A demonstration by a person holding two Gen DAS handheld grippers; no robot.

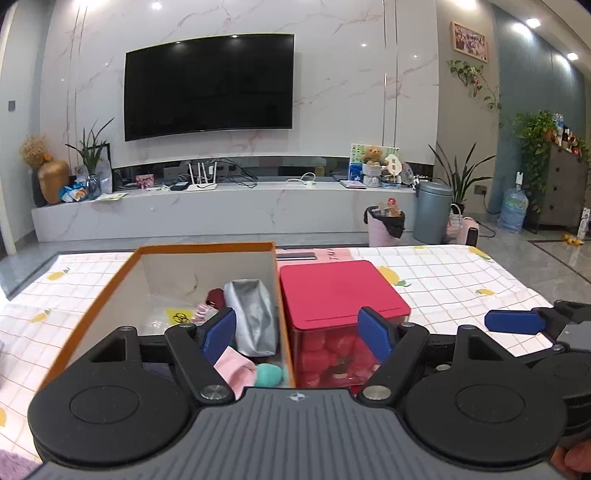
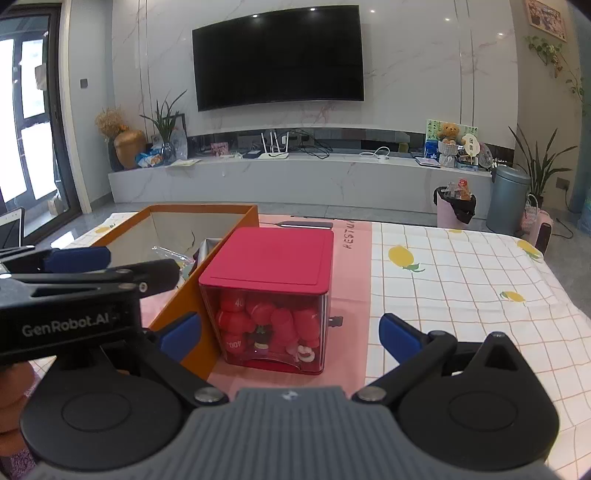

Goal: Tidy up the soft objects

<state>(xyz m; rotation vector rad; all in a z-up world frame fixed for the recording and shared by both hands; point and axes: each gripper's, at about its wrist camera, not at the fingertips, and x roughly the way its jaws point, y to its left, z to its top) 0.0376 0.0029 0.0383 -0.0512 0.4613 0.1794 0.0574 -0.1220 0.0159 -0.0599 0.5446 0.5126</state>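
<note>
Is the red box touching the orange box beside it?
Touching. In the left wrist view the red box sits flush against the orange box wall, no gap visible.

I see bright, even light from ceiling spotlights (image 1: 532, 23), glare dots on the television (image 1: 208, 86), strong fisheye bending at edges, slight softness throughout

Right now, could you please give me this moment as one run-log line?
left gripper: open, empty, over orange cardboard box | right gripper: open, empty, facing red-lidded clear plastic box | boxes side by side
</note>
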